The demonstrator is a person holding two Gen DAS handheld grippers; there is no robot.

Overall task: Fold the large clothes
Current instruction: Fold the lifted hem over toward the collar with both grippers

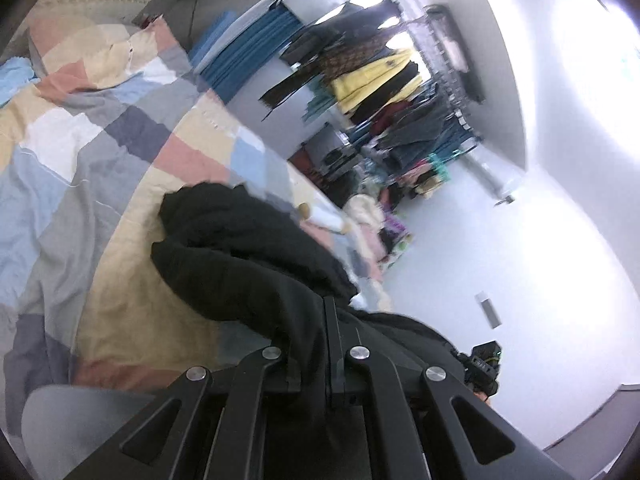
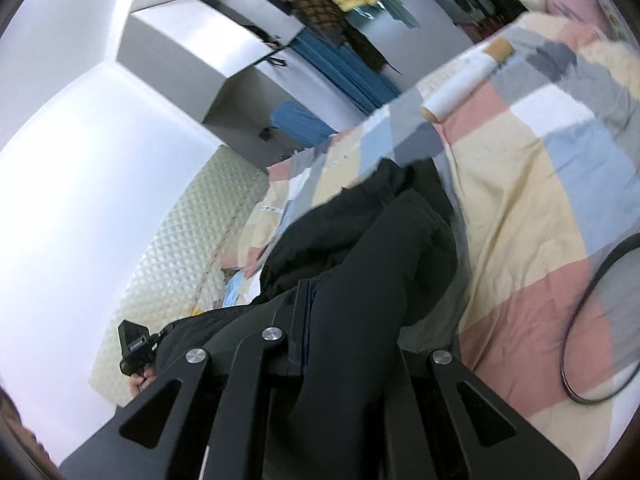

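Note:
A large black garment hangs over a bed with a checked patchwork cover. My left gripper is shut on a bunched edge of it and holds it above the bed. In the right wrist view the same black garment drapes over my right gripper, which is shut on its edge; the right-hand finger is hidden under the cloth. The other gripper shows at the lower left of the right wrist view and at the lower right of the left wrist view.
A white roll with tan ends lies on the bed cover. A rack of hanging clothes and a pile of clothes stand beyond the bed. A padded headboard is on the left. A black hoop lies at the right.

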